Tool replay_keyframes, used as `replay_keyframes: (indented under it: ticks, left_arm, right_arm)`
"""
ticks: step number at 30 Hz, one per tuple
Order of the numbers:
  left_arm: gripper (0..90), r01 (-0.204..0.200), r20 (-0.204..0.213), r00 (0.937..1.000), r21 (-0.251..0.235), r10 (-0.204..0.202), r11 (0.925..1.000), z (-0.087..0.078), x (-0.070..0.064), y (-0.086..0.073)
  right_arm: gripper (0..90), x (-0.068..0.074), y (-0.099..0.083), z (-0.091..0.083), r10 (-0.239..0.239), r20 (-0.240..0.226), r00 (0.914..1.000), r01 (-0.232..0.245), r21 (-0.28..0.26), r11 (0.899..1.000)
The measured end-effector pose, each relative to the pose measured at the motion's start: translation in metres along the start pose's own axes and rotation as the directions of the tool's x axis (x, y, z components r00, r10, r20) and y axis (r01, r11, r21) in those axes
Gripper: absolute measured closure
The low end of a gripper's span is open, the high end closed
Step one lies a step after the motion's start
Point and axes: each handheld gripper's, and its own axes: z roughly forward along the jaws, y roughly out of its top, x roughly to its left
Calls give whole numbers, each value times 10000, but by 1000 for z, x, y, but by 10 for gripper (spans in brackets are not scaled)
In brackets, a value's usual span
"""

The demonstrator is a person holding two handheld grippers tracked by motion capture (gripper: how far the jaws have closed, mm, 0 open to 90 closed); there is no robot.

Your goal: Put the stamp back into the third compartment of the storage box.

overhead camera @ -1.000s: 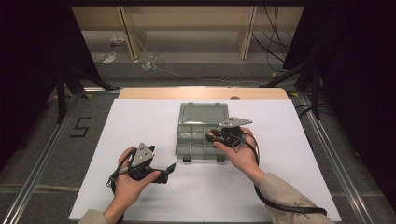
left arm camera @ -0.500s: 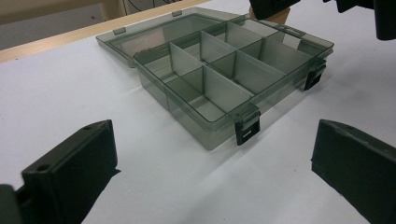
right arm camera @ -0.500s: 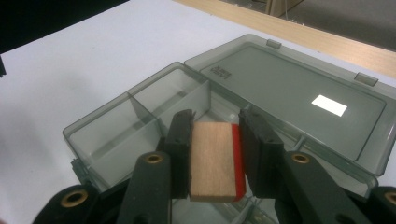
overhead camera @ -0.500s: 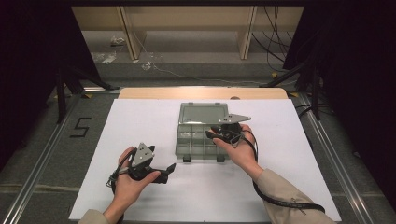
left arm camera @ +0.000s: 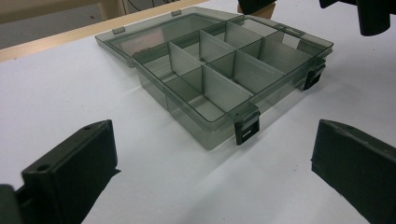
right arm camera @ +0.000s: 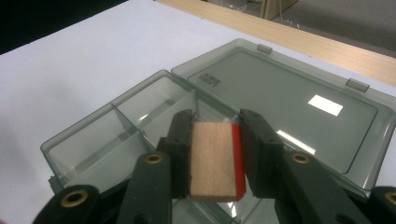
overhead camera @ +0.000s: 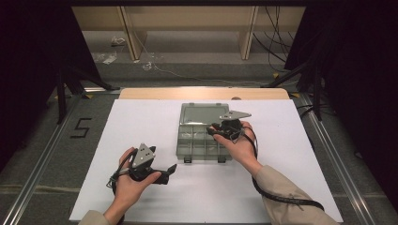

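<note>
Little has been shifted since the earlier frames: the right gripper has been edged slightly further over the box, while the left gripper has been left where it was.

Nearest, the left gripper is held low over the white tabletop, fingers spread wide and holding nothing, aimed at the box's front latches.

Further out, the right gripper's fingers are clamped on a small wooden block with a red face on one side. The block is gripped across its short width; its long axis is run along the fingers, pointing forward and down into the box.

The compartment box is lying open mid-tabletop, lid folded flat on the far side. The block is held directly above the compartments on the box's right side, so the target lies straight below the fingertips. Judged next: a short descent, then release. The right hand is clearly the nearer one to the target cell. Divider walls are close by; clipping one is the risk.
</note>
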Motion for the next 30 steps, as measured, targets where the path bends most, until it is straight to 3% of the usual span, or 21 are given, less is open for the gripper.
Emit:
replay_keyframes:
  ticks: [30]
  left_arm:
    - [0, 25, 62, 10000, -14, -25, 10000, 0, 0, 0]
  right_arm:
    - [671, -11, 5, 17, 108, 179, 9998, -111, 157, 9998]
